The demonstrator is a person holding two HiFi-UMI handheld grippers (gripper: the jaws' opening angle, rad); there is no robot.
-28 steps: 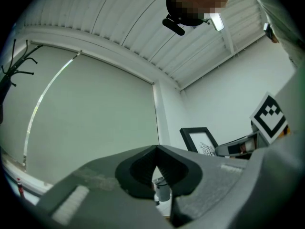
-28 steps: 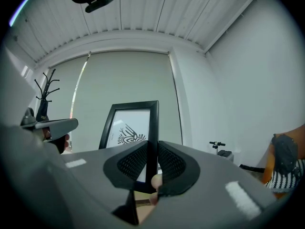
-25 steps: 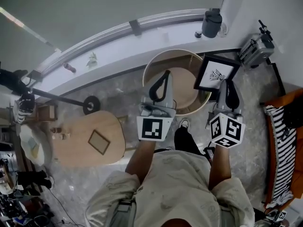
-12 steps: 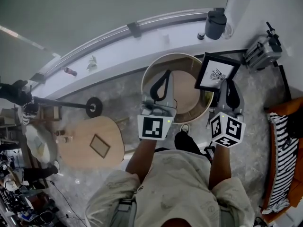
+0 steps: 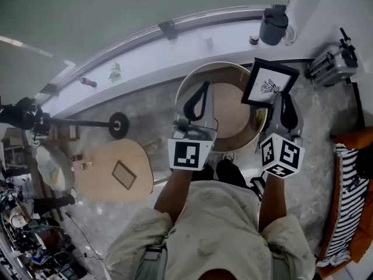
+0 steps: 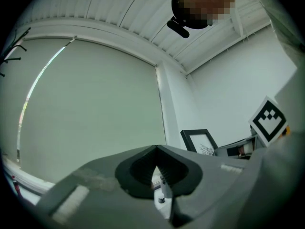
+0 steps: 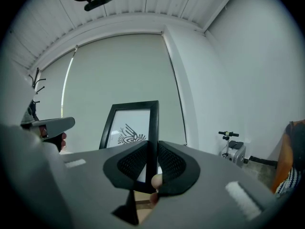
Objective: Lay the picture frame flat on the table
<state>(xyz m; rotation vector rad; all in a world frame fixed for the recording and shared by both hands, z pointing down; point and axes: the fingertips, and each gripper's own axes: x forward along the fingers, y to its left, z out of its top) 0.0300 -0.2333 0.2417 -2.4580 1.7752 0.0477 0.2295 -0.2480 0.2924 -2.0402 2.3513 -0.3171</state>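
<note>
A black picture frame (image 5: 269, 81) with a white print of a dark feathery design stands upright in the air over the right rim of the round wooden table (image 5: 234, 111). My right gripper (image 5: 282, 98) is shut on the frame's right edge; in the right gripper view the black frame bar (image 7: 152, 123) runs straight down between the pads of the right gripper (image 7: 153, 162). My left gripper (image 5: 203, 87) hovers over the table's left half, shut with nothing in it. In the left gripper view the left gripper (image 6: 156, 151) is closed and the frame (image 6: 199, 140) shows off to the right.
A dark grey canister (image 5: 274, 24) stands on the white window ledge (image 5: 175, 45). A small grey machine (image 5: 333, 64) sits on the floor at right, by an orange seat with a striped cushion (image 5: 344, 209). A second wooden table (image 5: 113, 171) and a barbell (image 5: 116, 123) lie left.
Both grippers have moved forward towards the round table, and the frame has travelled with the right one from beside the table to over its right rim. The grip is unchanged.
</note>
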